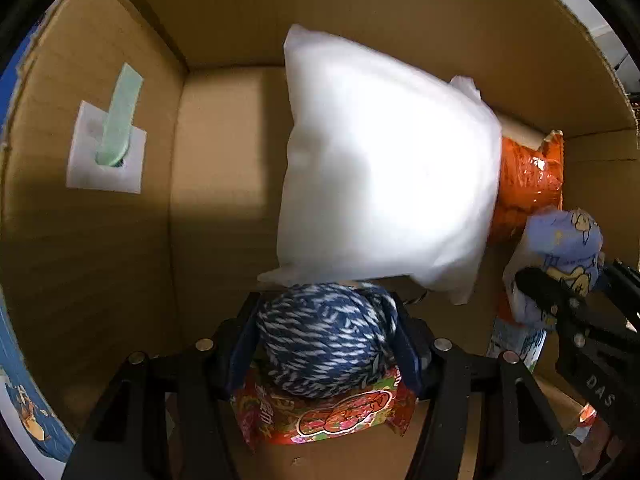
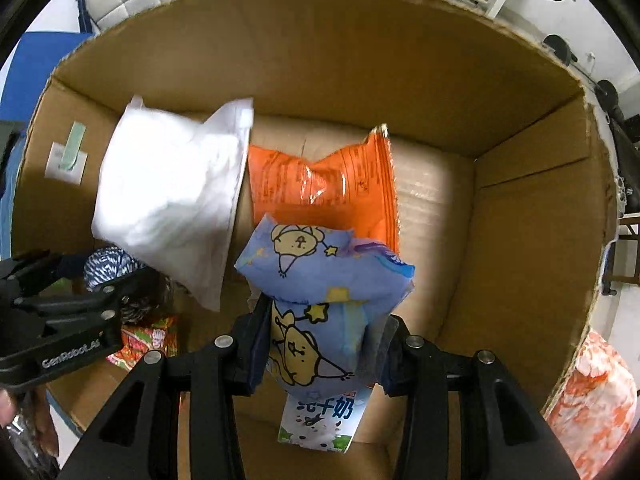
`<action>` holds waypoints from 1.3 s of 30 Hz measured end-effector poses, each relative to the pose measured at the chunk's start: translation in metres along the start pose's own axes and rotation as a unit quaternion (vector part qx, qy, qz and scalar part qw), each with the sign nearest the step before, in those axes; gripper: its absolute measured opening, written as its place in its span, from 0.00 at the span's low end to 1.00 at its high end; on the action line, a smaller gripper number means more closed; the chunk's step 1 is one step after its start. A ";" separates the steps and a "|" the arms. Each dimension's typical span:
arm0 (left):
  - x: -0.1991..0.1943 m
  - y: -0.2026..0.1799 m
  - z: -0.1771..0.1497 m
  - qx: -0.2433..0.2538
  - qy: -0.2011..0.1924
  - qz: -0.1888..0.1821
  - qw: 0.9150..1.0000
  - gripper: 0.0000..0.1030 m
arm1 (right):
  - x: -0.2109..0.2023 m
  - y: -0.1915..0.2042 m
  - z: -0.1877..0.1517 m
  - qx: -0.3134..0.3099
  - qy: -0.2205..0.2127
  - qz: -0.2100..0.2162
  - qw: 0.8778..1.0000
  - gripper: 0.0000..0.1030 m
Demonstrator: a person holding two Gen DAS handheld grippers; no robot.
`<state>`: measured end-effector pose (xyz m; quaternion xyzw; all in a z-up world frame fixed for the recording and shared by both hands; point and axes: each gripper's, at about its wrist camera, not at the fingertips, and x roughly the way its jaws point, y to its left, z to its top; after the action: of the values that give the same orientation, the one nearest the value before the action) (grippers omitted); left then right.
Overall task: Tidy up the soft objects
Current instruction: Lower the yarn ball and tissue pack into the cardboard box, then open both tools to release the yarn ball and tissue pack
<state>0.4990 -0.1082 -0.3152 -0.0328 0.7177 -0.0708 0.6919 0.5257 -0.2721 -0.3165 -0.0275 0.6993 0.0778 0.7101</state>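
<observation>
My left gripper (image 1: 326,336) is shut on a blue-and-white yarn ball (image 1: 326,340) inside a cardboard box (image 1: 224,12), above a red snack pack (image 1: 324,416). My right gripper (image 2: 320,340) is shut on a blue cartoon-print soft pack (image 2: 316,300), held over the box floor. A white pillow (image 1: 384,168) leans against the box's far wall, with an orange snack bag (image 2: 324,184) beside it. The right gripper also shows in the left wrist view (image 1: 568,284), and the left gripper (image 2: 80,280) in the right wrist view.
A white label with a green strip (image 1: 108,148) is stuck on the box's left wall. A milk carton (image 2: 320,424) lies on the box floor under my right gripper. An orange-and-white patterned object (image 2: 592,400) lies outside the box at right.
</observation>
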 end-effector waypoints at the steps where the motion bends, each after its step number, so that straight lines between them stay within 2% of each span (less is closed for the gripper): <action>1: 0.002 0.000 -0.001 0.000 0.004 0.000 1.000 0.56 | 0.002 0.001 -0.001 -0.002 0.007 0.005 1.000 0.44; 3: 0.005 0.001 -0.003 0.000 0.008 -0.001 1.000 0.56 | 0.008 0.003 -0.004 -0.007 0.019 0.011 1.000 0.44; 4: 0.006 0.001 -0.004 -0.005 0.032 -0.002 0.999 0.56 | 0.012 0.004 -0.006 -0.012 0.027 0.012 0.999 0.44; 5: 0.007 0.002 -0.005 -0.006 0.034 -0.003 0.999 0.56 | 0.016 0.005 -0.009 -0.015 0.032 0.012 0.999 0.43; 14: 0.007 0.005 -0.007 -0.012 0.038 -0.009 0.999 0.56 | 0.024 -0.014 -0.005 0.041 -0.004 0.009 0.999 0.46; 16: 0.005 0.006 -0.008 -0.013 0.038 -0.008 0.999 0.56 | 0.026 -0.018 -0.004 0.044 -0.006 0.010 0.999 0.48; 21: -0.005 0.006 -0.005 -0.016 0.040 -0.008 0.999 0.56 | 0.026 -0.024 -0.005 0.047 -0.007 0.002 0.999 0.64; 25: -0.011 -0.003 -0.005 -0.027 0.037 -0.014 0.999 0.56 | 0.020 -0.010 -0.003 0.045 -0.010 -0.009 0.999 0.72; 27: -0.014 0.002 -0.006 -0.036 0.030 -0.020 0.999 0.60 | 0.015 -0.008 -0.003 0.044 -0.012 -0.014 0.999 0.74; 28: -0.018 0.002 -0.007 -0.039 0.027 -0.024 0.999 0.65 | 0.014 -0.006 -0.003 0.043 -0.011 -0.017 0.999 0.75; 30: -0.025 0.000 -0.011 -0.044 0.020 -0.028 0.998 0.66 | 0.011 -0.003 -0.003 0.041 -0.012 -0.018 0.999 0.77; 36: -0.053 -0.010 -0.016 -0.028 -0.010 -0.006 1.000 0.69 | 0.000 0.009 -0.006 0.037 -0.014 -0.033 0.999 0.79; 39: -0.063 -0.017 -0.024 -0.015 -0.022 0.007 1.000 0.79 | -0.010 0.012 -0.014 0.038 -0.017 -0.037 0.998 0.79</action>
<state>0.4765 -0.1146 -0.2497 -0.0397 0.7032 -0.0545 0.7078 0.5105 -0.2633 -0.3062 -0.0247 0.6883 0.0255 0.7245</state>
